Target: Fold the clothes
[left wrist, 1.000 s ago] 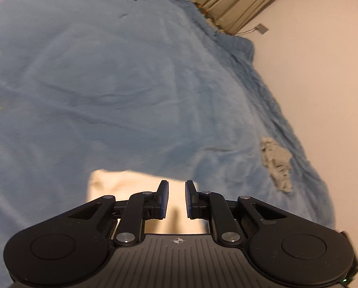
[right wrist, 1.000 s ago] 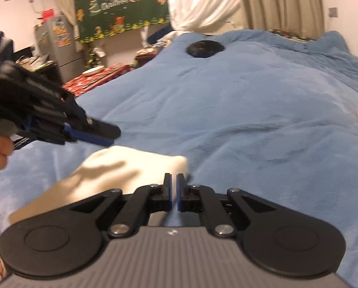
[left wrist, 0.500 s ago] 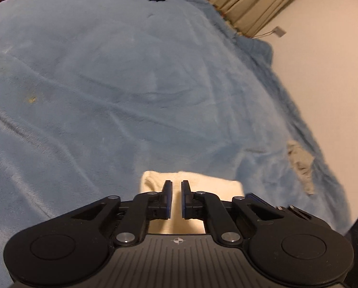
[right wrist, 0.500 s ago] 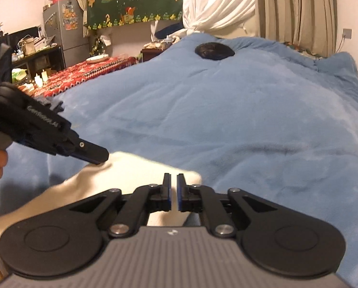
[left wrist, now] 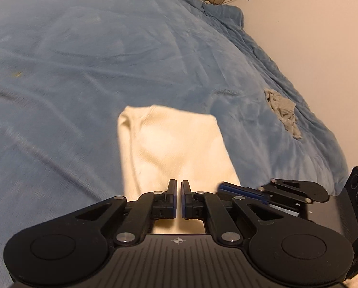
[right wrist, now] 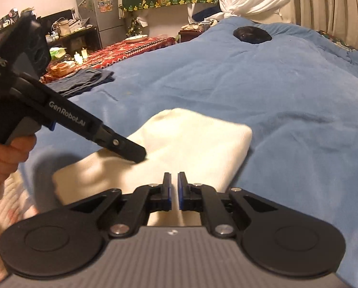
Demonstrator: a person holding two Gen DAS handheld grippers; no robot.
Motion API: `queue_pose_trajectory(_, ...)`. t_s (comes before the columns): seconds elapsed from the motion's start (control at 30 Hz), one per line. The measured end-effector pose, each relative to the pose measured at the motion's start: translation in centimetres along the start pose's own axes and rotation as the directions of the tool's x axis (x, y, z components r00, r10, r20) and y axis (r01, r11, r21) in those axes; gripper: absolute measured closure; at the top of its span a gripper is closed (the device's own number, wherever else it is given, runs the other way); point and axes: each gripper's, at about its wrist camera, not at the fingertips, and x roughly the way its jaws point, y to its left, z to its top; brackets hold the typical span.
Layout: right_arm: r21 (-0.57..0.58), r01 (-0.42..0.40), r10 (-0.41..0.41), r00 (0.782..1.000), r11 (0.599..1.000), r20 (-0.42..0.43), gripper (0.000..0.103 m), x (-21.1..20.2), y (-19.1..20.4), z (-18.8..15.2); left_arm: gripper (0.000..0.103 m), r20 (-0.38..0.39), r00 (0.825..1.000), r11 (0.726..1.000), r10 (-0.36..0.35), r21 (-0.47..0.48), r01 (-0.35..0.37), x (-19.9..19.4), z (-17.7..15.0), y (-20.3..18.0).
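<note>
A folded cream garment (left wrist: 176, 144) lies on the blue blanket (left wrist: 83, 48), and it also shows in the right wrist view (right wrist: 190, 144). My left gripper (left wrist: 178, 184) is shut and empty, with its tips just above the garment's near edge. In the right wrist view the left gripper (right wrist: 138, 154) touches the top of the garment. My right gripper (right wrist: 174, 176) is shut and empty over the garment's near edge. It shows at the right of the left wrist view (left wrist: 226, 187).
A crumpled grey cloth (left wrist: 283, 112) lies near the blanket's right edge by the wall. A black object (right wrist: 252, 34) sits at the far end of the bed. Folded dark blue clothes (right wrist: 83, 81) lie at the left, with a red patterned cloth (right wrist: 131, 50) behind them.
Both grippers have pulled back, so more of the folded cream garment shows. The left gripper's jaws have closed further. The right gripper has come into the left wrist view.
</note>
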Motion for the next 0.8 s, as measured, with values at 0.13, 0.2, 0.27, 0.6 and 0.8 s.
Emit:
queue_pose_trajectory(0.13, 0.008, -0.002, 0.002, 1.000, 1.000, 0.019, 0.095, -1.5, 1.0, 0.1, 0.096, 0.028, 0.999, 0.999, -0.030, -0.021, 0.030, -1.1, -0.3, 0.1)
queue_pose_trajectory(0.2, 0.023, 0.004, -0.005, 1.000, 1.000, 0.028, 0.095, -1.0, 0.8, 0.5, 0.096, 0.046, 0.998, 0.999, -0.031, -0.008, 0.031, -0.7, 0.1, -0.4)
queue_pose_trajectory(0.27, 0.034, 0.010, -0.011, 1.000, 0.999, 0.024, 0.095, -0.6, 1.1, 0.9, 0.096, 0.051, 0.999, 1.000, -0.017, 0.009, 0.016, -0.3, 0.3, -1.0)
queue_pose_trajectory(0.6, -0.025, -0.016, 0.015, 0.999, 1.000, -0.035, 0.094, -4.0, 3.8, -3.2, 0.097, 0.006, 0.999, 0.999, -0.038, -0.004, 0.038, -3.1, -4.7, 0.2)
queue_pose_trajectory(0.8, 0.003, -0.013, 0.013, 1.000, 1.000, 0.019, 0.093, -5.3, 4.3, -3.2, 0.097, 0.032, 0.999, 1.000, -0.026, -0.004, 0.027, -5.2, -6.5, 0.2)
